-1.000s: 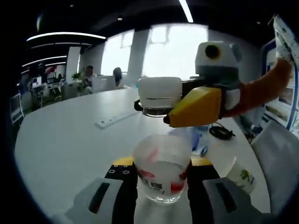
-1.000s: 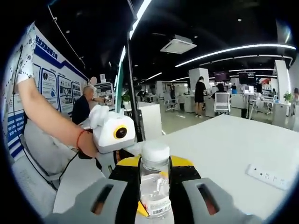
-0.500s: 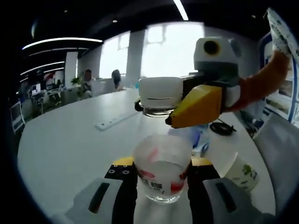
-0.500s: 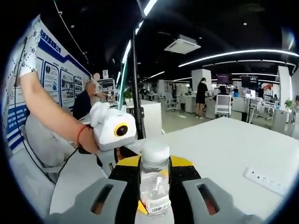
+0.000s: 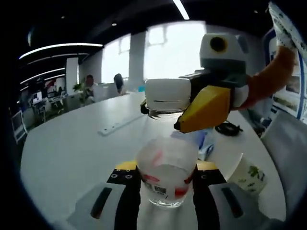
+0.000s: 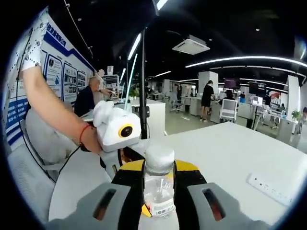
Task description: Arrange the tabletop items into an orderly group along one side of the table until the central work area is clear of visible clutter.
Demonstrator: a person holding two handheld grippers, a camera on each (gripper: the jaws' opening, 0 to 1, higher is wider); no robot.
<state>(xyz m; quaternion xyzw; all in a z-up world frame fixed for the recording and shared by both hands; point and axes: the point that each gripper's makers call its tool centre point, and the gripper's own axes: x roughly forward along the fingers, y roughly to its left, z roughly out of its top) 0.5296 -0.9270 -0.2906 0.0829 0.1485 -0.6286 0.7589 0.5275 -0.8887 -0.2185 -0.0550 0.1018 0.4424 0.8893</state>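
My left gripper point(image 5: 165, 179) pinches a clear plastic cup point(image 5: 166, 173) with red print between its jaws, held above the white table point(image 5: 72, 143). My right gripper point(image 6: 158, 184) clamps a clear bottle point(image 6: 159, 187) with a white cap, its jaws against the bottle's sides; in the left gripper view this bottle hangs just above the cup. A power strip point(image 5: 121, 123) lies on the table beyond the cup, and a paper cup point(image 5: 247, 175) lies just right of it.
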